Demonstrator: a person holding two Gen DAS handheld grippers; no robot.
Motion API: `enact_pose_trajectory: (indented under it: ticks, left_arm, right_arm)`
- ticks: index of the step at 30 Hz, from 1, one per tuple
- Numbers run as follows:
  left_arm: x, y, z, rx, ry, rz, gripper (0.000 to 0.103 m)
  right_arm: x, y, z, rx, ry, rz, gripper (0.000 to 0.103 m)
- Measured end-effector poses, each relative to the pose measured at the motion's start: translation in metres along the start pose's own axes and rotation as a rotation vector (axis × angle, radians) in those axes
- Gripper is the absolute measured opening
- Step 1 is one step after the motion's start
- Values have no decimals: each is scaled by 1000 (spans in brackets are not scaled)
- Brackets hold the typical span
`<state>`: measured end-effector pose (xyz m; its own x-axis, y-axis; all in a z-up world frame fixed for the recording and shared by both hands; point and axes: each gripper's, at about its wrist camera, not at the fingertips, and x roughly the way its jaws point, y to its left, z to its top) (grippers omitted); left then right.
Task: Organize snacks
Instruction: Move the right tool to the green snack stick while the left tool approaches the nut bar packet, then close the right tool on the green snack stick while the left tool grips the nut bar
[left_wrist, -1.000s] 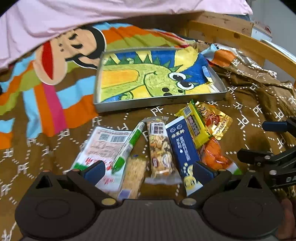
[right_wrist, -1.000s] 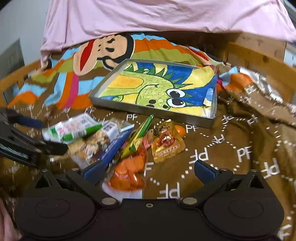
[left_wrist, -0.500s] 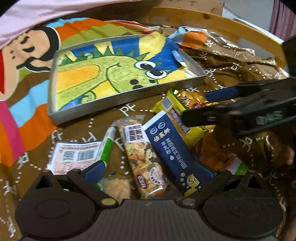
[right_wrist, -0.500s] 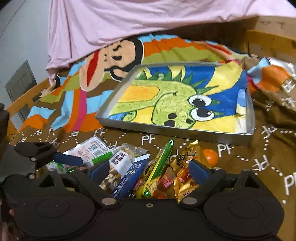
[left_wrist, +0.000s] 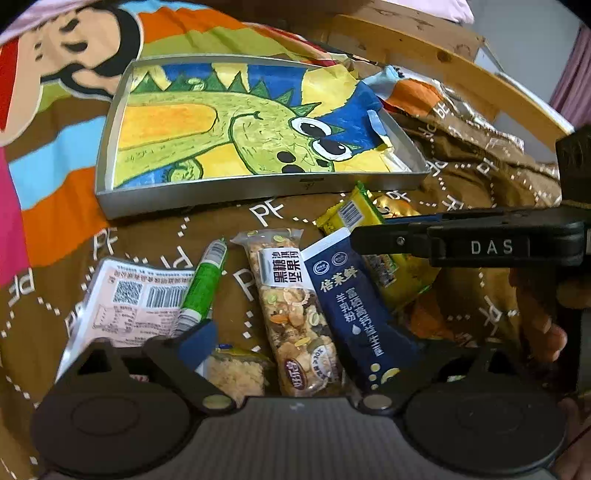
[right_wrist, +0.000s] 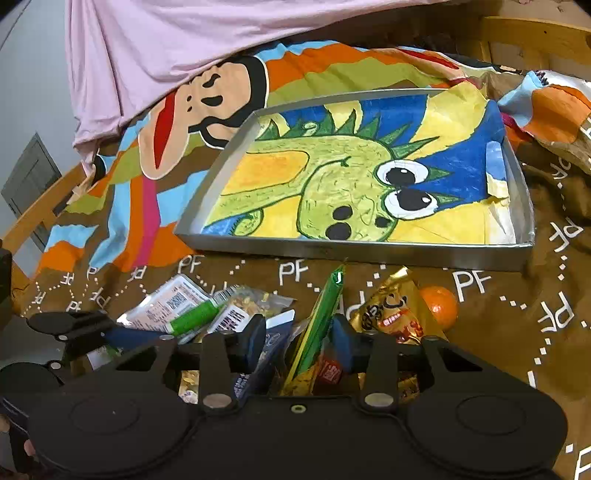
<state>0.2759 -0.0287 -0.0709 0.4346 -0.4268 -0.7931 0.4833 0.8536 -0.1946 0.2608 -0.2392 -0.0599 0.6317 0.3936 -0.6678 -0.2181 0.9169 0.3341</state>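
**A:** Risk first, working from your left side across. Your left gripper (left_wrist: 306, 354) is spread wide and only starting to close, and between its fingers lie three packets at once: the crumbly rice bar (left_wrist: 236, 373), the nut bar (left_wrist: 295, 314) and the navy milk-powder sachet (left_wrist: 354, 306). If you close from here, you may pinch two wrappers together or skid off the slick film.

**B:** And the green stick (left_wrist: 203, 284) and the white barcode packet (left_wrist: 129, 302)?

**A:** They lie just outside the left finger, the stick resting across the packet's edge. A sideways nudge could drag both.

**A:** Now your right gripper (right_wrist: 297, 343). Its jaws are closing, and the yellow-green wrapper (right_wrist: 321, 325) stands on edge between the pads with a red-labelled packet beneath. I cannot tell whether the pads press on it yet. The wrapper is thin and tilted, so it could fold or slip out as you lift, or the navy sachet beside the left pad could get caught.

**B:** Where does everything sit relative to the goal?

**A:** All the snacks lie heaped on the brown blanket (right_wrist: 498, 332), on the near side of the dinosaur tray (right_wrist: 351, 254), which holds none of them. The gold packet (right_wrist: 391, 314) and the orange (right_wrist: 439, 304) lie to the right of your right gripper, apart from it. Your two grippers are close together over the pile, so watch they don't knock each other.
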Motion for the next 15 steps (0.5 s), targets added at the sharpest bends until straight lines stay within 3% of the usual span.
enact_pose_trajectory:
  ticks: [2,4,6,9,15]
  left_arm:
    - [-1,6,1,-50,7,-18,91]
    - [-1,12,2,-100,11,-28,81]
    - [-1,17,2,-139,18,-32,78]
    - [2,19,3,-143,21,17,65]
    - [11,19,5,-184,46,-4,59]
  right_arm:
    - [-1,2,1,-4,-1,7,38]
    - [-1,2,1,-5,0,14,38]
    - [-2,3,1,-8,1,16,38]
    - [1,2,0,-9,11,16,38]
    - [13,2,1,-14,19,28,38]
